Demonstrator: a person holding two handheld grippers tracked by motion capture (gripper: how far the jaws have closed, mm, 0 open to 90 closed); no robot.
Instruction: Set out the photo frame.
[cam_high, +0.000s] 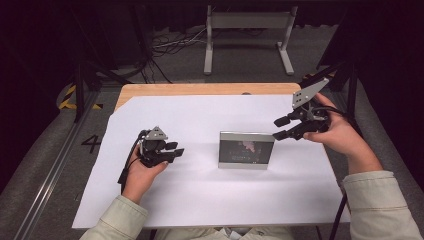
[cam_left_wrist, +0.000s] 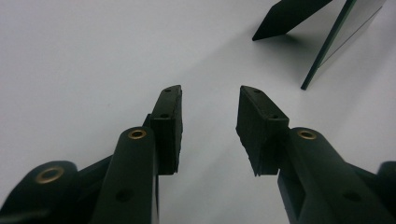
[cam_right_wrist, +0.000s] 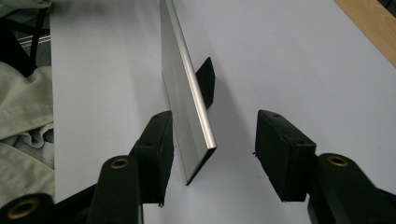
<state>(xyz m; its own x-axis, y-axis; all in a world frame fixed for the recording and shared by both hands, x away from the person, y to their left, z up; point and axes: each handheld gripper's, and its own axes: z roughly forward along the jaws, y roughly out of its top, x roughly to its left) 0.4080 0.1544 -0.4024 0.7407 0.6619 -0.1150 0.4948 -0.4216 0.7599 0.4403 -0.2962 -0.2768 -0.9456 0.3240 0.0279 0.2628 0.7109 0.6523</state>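
On the white sheet (cam_high: 200, 195) covering the wooden desk (cam_high: 200, 89), a picture frame (cam_high: 246, 149) is standing upright near the centre, slightly toward the person's right, with its dark glazed face turned toward the person. In the right gripper view the picture frame (cam_right_wrist: 187, 102) is showing edge-on, its silver rim running away from the camera and its black back stand (cam_right_wrist: 206, 81) projecting from the rear face down to the sheet. The right hand-held gripper (cam_high: 286, 127) is hovering at the frame's right upper corner, held by the right hand (cam_high: 336, 131); its jaws are standing spread, one on each side of the frame's near edge. The jaw on the face side is lying just beside the frame, and contact cannot be confirmed; the jaw on the rear side is standing apart from it. The left hand-held gripper (cam_high: 175, 148) is resting low over the sheet, well apart from the frame on its left side, held by the left hand (cam_high: 142, 172). Its jaws are also standing spread, with nothing between them but bare sheet. In the left gripper view (cam_left_wrist: 208, 119) the frame's edge (cam_left_wrist: 327, 46) and its stand are showing at the upper right, beyond the jaw tips. A grey metal floor stand (cam_high: 248, 35) is sitting on the floor beyond the desk.
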